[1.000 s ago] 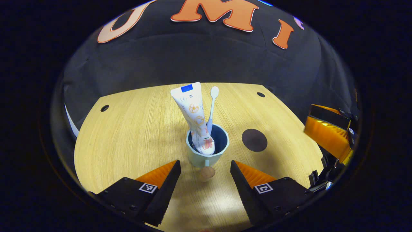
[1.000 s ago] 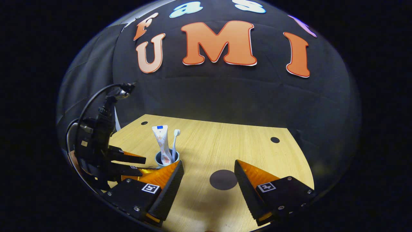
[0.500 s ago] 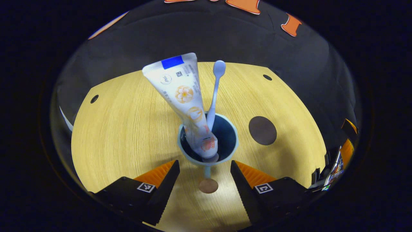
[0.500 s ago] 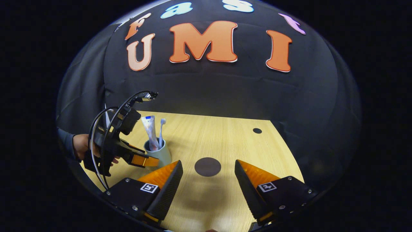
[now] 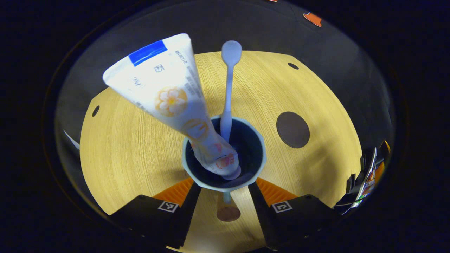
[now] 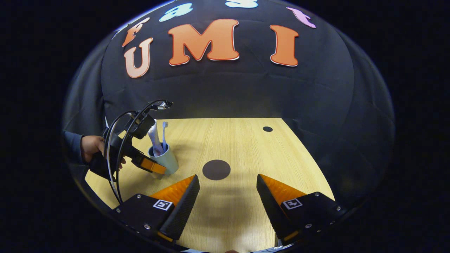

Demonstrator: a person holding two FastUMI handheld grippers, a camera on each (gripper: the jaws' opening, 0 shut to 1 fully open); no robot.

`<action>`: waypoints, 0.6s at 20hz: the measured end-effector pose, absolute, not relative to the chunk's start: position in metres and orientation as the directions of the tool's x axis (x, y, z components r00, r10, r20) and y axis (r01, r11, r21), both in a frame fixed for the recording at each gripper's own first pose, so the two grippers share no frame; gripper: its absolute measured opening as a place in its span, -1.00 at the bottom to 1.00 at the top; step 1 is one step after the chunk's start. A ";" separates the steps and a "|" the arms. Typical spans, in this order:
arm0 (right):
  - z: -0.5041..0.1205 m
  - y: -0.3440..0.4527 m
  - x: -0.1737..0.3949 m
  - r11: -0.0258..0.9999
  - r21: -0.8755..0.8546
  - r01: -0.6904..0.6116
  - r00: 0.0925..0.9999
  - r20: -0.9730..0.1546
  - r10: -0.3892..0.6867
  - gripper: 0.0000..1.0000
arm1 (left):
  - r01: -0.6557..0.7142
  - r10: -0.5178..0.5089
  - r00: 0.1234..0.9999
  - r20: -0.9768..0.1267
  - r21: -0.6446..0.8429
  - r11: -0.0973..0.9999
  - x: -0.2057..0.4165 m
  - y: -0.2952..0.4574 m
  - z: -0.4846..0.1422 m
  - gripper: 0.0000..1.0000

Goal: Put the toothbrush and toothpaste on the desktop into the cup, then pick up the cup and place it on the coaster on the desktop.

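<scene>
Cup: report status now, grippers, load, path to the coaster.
Left gripper open, fingers either side of cup. Right gripper open, holding nothing. Toothpaste, toothbrush in cup. Coaster bare; nothing between.

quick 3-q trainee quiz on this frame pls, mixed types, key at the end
1. True or false: the white toothpaste tube and the pale blue toothbrush stand in the pale blue-grey cup.
2. Where is the dark round coaster? A) under the cup B) bare on the wooden desktop, apart from the cup C) in the right gripper
3. Fill in: the left gripper has its fingers on either side of the ____.

Key: 1 true; 2 B; 3 cup
</scene>
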State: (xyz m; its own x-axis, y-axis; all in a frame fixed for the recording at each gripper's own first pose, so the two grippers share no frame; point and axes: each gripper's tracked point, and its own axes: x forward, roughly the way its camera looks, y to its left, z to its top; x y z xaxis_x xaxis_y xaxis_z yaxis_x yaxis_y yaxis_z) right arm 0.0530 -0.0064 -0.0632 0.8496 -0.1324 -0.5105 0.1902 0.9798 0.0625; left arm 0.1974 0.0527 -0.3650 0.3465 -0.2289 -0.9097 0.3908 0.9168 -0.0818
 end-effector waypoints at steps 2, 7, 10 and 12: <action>-0.063 -0.008 0.053 0.977 0.070 0.202 0.847 -0.513 -0.139 0.96 | 0.398 -0.222 0.325 -0.919 -0.080 0.914 0.196 0.054 -0.366 0.43; -0.066 -0.004 0.049 0.976 0.075 0.206 0.843 -0.519 -0.138 0.96 | 0.390 -0.169 0.280 -0.945 -0.049 0.920 0.191 0.057 -0.374 -0.45; -0.065 -0.001 0.049 0.977 0.075 0.202 0.843 -0.521 -0.134 0.95 | 0.387 -0.168 0.282 -0.945 -0.048 0.921 0.198 0.056 -0.380 -0.46; -0.066 0.001 0.047 0.978 0.070 0.197 0.842 -0.524 -0.132 0.95 | 0.379 -0.169 0.286 -0.943 -0.051 0.924 0.197 0.057 -0.380 -0.43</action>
